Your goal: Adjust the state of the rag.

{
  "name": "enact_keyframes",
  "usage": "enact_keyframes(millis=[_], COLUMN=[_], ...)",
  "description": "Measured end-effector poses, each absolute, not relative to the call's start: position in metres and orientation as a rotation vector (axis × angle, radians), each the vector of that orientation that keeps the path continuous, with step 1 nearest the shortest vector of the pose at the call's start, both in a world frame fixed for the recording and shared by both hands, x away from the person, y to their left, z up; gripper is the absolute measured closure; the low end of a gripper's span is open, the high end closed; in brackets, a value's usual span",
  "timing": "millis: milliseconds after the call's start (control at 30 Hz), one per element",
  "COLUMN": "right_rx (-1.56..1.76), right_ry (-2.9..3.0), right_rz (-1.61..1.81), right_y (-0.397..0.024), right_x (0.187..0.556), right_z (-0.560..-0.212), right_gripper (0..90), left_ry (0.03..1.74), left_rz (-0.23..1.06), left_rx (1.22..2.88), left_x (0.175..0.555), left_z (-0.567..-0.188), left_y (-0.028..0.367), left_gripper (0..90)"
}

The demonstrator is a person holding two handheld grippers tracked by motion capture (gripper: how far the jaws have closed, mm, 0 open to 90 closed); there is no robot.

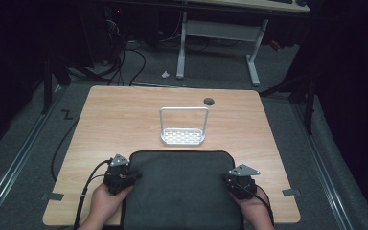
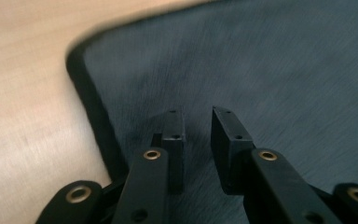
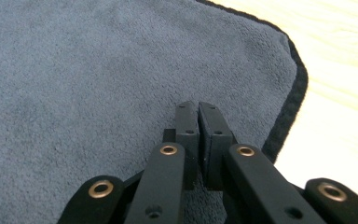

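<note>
A dark grey towel with a black hem lies flat on the near half of the wooden table. My left gripper hovers over the towel's far left corner. In the left gripper view the gripper is open by a narrow gap, nothing is between the jaws, and the towel lies beneath. My right gripper is over the towel's right edge. The right gripper view has that gripper shut, pads together, above the towel near its rounded corner, with no fabric visible between them.
A small white perforated rack with a tall loop handle stands just beyond the towel at the table's middle. A dark round cable hole sits behind it. Bare wood flanks the towel on both sides. A white desk frame stands on the floor beyond.
</note>
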State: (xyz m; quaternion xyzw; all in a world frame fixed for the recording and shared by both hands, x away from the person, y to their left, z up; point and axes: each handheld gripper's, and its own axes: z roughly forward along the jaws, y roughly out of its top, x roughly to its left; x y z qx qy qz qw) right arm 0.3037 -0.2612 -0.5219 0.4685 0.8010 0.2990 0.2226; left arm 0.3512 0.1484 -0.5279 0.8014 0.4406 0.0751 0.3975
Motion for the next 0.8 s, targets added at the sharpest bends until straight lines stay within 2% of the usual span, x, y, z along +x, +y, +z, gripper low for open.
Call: enact_keyframes(millis=[267, 500, 633, 667, 800], right_rx=[1.324, 1.352, 1.366, 1.383, 1.377], right_ry=[2.154, 2.127, 2.115, 2.111, 2.082], right_rz=[0.799, 0.783, 0.786, 0.813, 0.904], right_y=[-0.261, -0.270, -0.277, -0.279, -0.282], right_x=[0.319, 0.333, 0.329, 0.326, 0.318], right_z=[-0.524, -0.524, -0.523, -0.522, -0.514], right_gripper=[89.7, 89.4, 86.1, 80.3, 76.0], left_ry=[1.141, 1.125, 1.098, 1.102, 1.150], left_rz=[0.166, 0.125, 0.114, 0.133, 0.208], left_rx=[1.992, 1.999, 2.009, 1.979, 1.907], left_x=[0.387, 0.380, 0.374, 0.375, 0.388], left_z=[-0.530, -0.529, -0.527, -0.523, -0.516], left_y=[0.140, 0.137, 0.133, 0.137, 0.151], left_gripper=[78.8, 75.5, 66.4, 64.0, 58.4])
